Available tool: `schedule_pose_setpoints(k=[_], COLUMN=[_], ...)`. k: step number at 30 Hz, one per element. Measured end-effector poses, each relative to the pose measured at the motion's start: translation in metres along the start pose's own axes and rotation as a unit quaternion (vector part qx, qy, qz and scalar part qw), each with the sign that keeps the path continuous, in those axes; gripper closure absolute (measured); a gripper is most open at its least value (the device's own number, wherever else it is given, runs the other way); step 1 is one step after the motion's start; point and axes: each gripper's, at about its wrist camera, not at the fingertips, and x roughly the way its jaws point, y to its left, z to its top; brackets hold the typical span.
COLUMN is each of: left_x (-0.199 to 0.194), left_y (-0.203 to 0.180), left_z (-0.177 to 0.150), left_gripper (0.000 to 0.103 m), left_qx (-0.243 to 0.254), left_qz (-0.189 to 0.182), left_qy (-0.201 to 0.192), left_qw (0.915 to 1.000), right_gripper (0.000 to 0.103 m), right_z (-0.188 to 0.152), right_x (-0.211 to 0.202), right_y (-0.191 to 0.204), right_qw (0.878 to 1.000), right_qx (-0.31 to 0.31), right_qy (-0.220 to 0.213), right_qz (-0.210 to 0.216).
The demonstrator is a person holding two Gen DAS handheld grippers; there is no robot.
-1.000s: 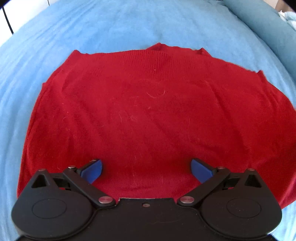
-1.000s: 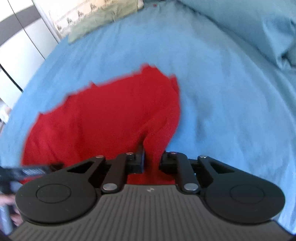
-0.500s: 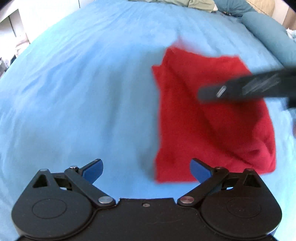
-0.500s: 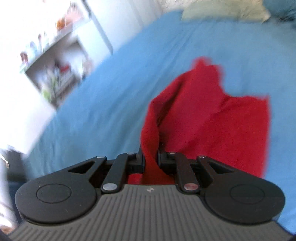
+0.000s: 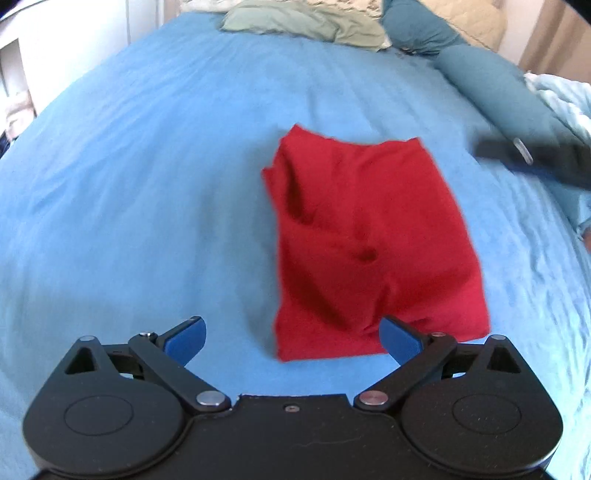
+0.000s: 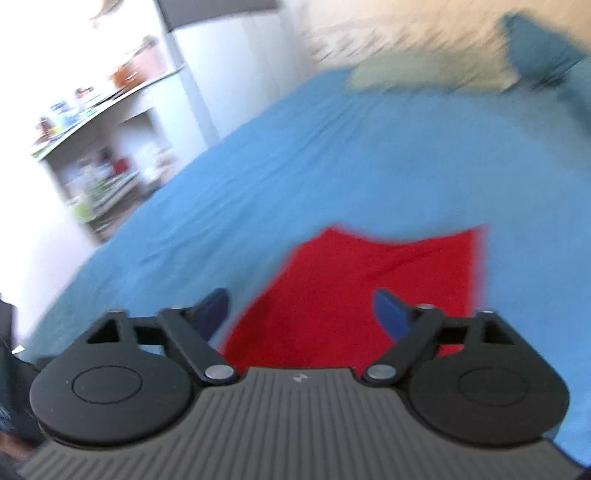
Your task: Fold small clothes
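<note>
We see a wide blue bedsheet [image 5: 147, 177]; teal pillows [image 5: 491, 81] and a pale green cloth [image 5: 303, 22] sit at its far end, white shelves [image 6: 96, 147] off its side. The folded red knit garment [image 5: 369, 243] lies mid-sheet. A second ago it lay spread flat, one edge pinched by our right gripper [image 6: 301, 314], whose jaws are now opening, empty. Our left gripper [image 5: 291, 339] gapes wide, holding nothing.

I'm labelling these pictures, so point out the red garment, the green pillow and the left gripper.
red garment [image 5: 373, 251]: left wrist view, middle of the folded cloth.
green pillow [image 5: 295, 20]: left wrist view, its top surface at the bed's far end.
left gripper [image 5: 293, 341]: left wrist view, midway between its blue fingertips.
</note>
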Motion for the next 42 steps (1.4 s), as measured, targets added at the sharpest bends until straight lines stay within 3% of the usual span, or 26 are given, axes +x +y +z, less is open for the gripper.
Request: schedule_pose_setpoints(k=[4, 7, 10, 21, 25, 28, 32, 35, 42], left_x=[0.013, 0.019, 0.021, 0.039, 0.036, 0.035, 0.055, 0.059, 0.051], left_y=[-0.015, -0.017, -0.013, -0.017, -0.015, -0.008, 0.011, 0.03, 0.026], left_z=[0.01, 0.009, 0.007, 0.014, 0.016, 0.012, -0.011, -0.028, -0.023], left_gripper=[0.001, 0.001, 0.002, 0.002, 0.002, 0.002, 0.006, 0.005, 0.005], left_qx=[0.003, -0.015, -0.029, -0.032, -0.034, -0.037, -0.034, -0.065, -0.043], left_qz=[0.002, 0.006, 0.01, 0.018, 0.025, 0.038, 0.082, 0.058, 0.075], left_qy=[0.0, 0.001, -0.002, -0.006, -0.01, -0.01, 0.024, 0.017, 0.019], left_qw=[1.0, 0.9999, 0.9995, 0.9993, 0.999, 0.9986, 0.9957, 0.996, 0.9961], right_gripper=[0.0, 0.0, 0.0, 0.001, 0.016, 0.016, 0.016, 0.016, 0.015], right_z=[-0.06, -0.104, -0.132, -0.152, -0.15, -0.149, -0.163, -0.168, -0.156], right_x=[-0.033, -0.03, -0.016, 0.032, 0.021, 0.004, 0.006, 0.006, 0.006], right_y=[-0.023, -0.027, -0.019, 0.0, -0.004, -0.014, -0.023, -0.03, -0.049], right_qw=[0.995, 0.992, 0.99, 0.984, 0.975, 0.969, 0.973, 0.978, 0.986], right_qx=[-0.023, -0.001, 0.011, 0.029, 0.027, 0.036, 0.017, 0.017, 0.002], right_qy=[0.037, 0.073, 0.08, 0.056, 0.038, 0.021, 0.036, 0.035, 0.059], right_qz=[-0.088, -0.106, -0.119, -0.168, -0.216, -0.244, -0.228, -0.206, -0.153])
